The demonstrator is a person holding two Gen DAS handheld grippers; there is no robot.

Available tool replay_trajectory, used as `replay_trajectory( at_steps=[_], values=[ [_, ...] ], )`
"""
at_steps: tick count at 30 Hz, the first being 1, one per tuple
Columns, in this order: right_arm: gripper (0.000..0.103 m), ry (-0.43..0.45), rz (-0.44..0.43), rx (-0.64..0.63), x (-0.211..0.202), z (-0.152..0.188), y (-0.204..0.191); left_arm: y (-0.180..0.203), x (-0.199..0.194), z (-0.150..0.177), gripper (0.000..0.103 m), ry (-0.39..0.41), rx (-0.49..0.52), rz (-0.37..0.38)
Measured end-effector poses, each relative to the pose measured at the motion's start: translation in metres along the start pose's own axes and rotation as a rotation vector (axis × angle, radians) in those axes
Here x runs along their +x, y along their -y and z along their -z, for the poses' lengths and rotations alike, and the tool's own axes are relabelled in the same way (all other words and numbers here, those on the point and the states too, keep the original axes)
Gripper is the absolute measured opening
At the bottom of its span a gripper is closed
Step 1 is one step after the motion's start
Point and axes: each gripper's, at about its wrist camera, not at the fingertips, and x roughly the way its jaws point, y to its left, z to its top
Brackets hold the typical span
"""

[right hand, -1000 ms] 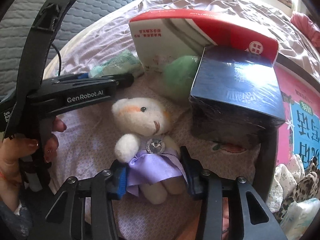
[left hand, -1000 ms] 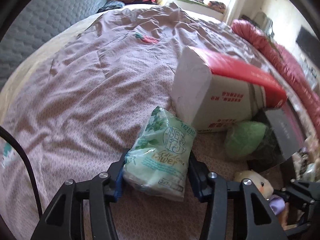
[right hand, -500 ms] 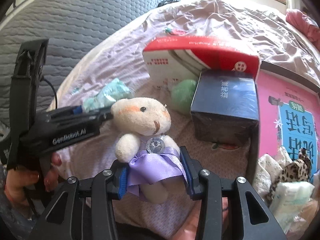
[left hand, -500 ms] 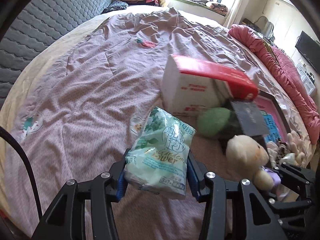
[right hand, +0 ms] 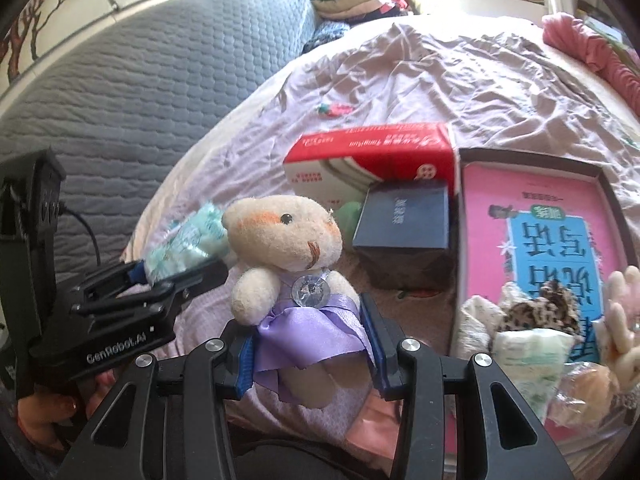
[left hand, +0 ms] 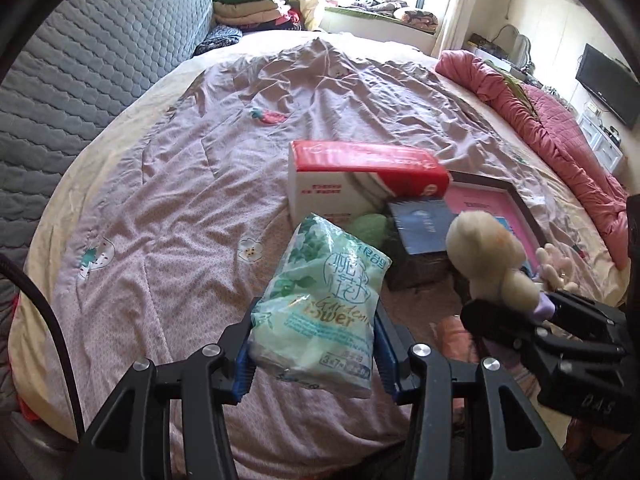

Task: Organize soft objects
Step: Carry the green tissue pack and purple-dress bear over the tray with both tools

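Note:
My left gripper [left hand: 316,354] is shut on a pale green pack of tissues [left hand: 324,304], held above the bed. The same pack [right hand: 188,240] shows at the left of the right wrist view, in the left gripper [right hand: 176,276]. My right gripper [right hand: 306,350] is shut on a cream plush bear [right hand: 288,240] in a purple satin dress, gripped at the skirt. In the left wrist view that bear [left hand: 486,256] hangs at the right. A green soft ball [left hand: 370,226] lies between the boxes.
On the mauve bedspread [left hand: 192,184] lie a red and white box [left hand: 360,184], a dark blue box [right hand: 404,216] and a pink book tray [right hand: 532,208]. Soft items [right hand: 532,340] pile at the tray's near end. A grey quilted headboard [right hand: 140,80] stands left, a red quilt [left hand: 560,120] right.
Both grippers have risen from the bed with the tissue pack and the bear still held. The boxes now look smaller and lower in both views.

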Motion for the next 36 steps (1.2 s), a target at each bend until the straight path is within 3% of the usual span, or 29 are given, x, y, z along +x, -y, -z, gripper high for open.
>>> replay_trajectory(
  at_steps=[19,36],
  values=[
    [0.046,0.135,-0.005,0.084,-0.073,0.000,0.020,0.071,-0.037,0.005,0.049,0.019,0.099,0.053],
    [0.046,0.255,0.049,0.205,-0.137,0.007,0.076,0.111,-0.056,-0.001,0.049,0.037,0.141,0.118]
  ],
)
